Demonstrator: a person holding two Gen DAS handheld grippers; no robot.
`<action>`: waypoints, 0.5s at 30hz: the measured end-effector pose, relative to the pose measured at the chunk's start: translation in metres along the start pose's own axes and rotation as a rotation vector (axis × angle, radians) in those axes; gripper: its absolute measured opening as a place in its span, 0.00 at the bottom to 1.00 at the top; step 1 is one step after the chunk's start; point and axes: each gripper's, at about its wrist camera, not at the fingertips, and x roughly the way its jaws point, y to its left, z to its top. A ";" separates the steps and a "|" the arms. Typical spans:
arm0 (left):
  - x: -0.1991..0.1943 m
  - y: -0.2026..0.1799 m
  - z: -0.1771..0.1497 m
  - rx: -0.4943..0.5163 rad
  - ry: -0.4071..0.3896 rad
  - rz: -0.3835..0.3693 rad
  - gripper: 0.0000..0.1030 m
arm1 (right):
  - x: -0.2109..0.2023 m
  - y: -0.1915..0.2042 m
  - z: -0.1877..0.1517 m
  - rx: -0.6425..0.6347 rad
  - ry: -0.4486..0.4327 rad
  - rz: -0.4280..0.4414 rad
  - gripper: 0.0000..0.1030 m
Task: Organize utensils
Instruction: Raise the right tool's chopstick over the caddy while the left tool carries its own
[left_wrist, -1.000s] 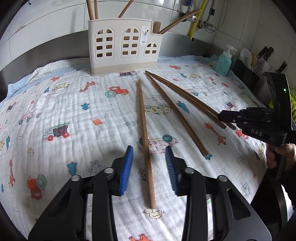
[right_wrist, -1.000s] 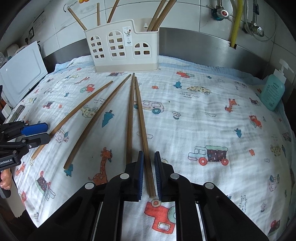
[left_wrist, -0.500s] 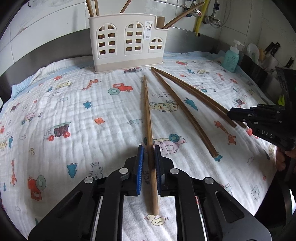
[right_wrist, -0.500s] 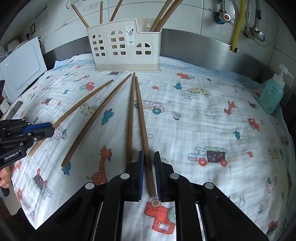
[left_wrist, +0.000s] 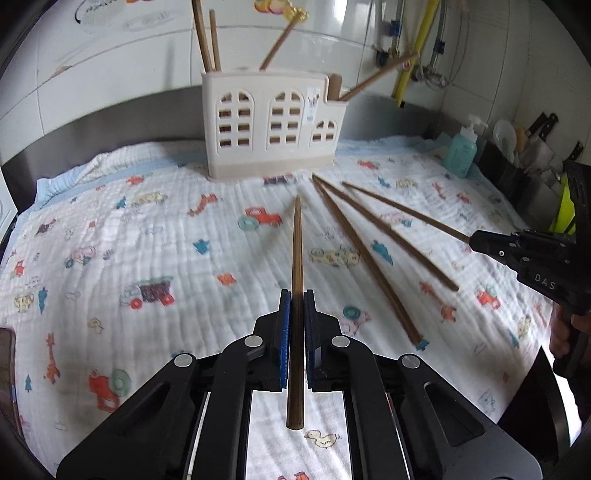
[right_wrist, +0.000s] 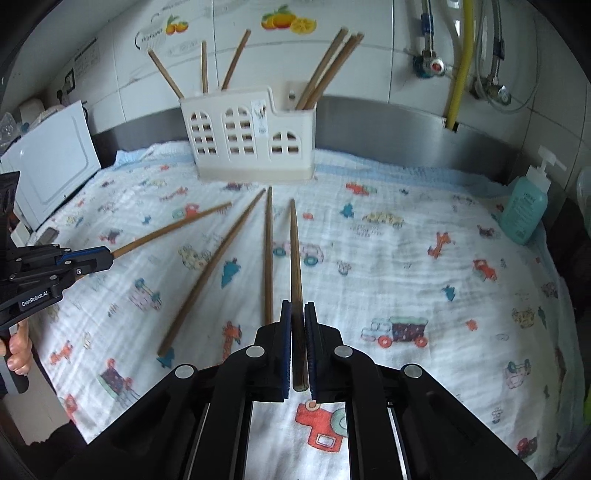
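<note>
My left gripper (left_wrist: 296, 295) is shut on a long brown chopstick (left_wrist: 296, 254) and holds it lifted above the cloth, tip toward the cream utensil holder (left_wrist: 273, 125). My right gripper (right_wrist: 297, 306) is shut on another chopstick (right_wrist: 295, 258), also lifted off the cloth. Two chopsticks (left_wrist: 365, 254) lie loose on the cloth between the grippers; they also show in the right wrist view (right_wrist: 268, 251). The holder (right_wrist: 251, 140) has several chopsticks standing in it. Each gripper shows in the other's view, the right one (left_wrist: 476, 240) and the left one (right_wrist: 107, 258).
A cartoon-print cloth (left_wrist: 110, 229) covers the counter. A teal soap bottle (right_wrist: 524, 214) stands at the right. A white board (right_wrist: 51, 162) leans at the left. A knife rack and dishes (left_wrist: 524, 147) sit at the far right. Pipes and a steel backsplash (right_wrist: 406, 125) are behind.
My left gripper closed on its chopstick, then lifted it off the cloth. My right gripper, shut throughout, raised its chopstick. Both views tilted up toward the holder.
</note>
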 end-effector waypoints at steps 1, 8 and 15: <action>-0.006 0.001 0.004 -0.001 -0.018 0.000 0.05 | -0.005 0.000 0.004 0.001 -0.015 0.002 0.06; -0.028 0.006 0.027 0.001 -0.106 -0.005 0.05 | -0.038 0.003 0.039 0.008 -0.119 0.022 0.06; -0.035 0.009 0.046 0.011 -0.136 -0.023 0.05 | -0.056 0.009 0.073 -0.011 -0.178 0.048 0.06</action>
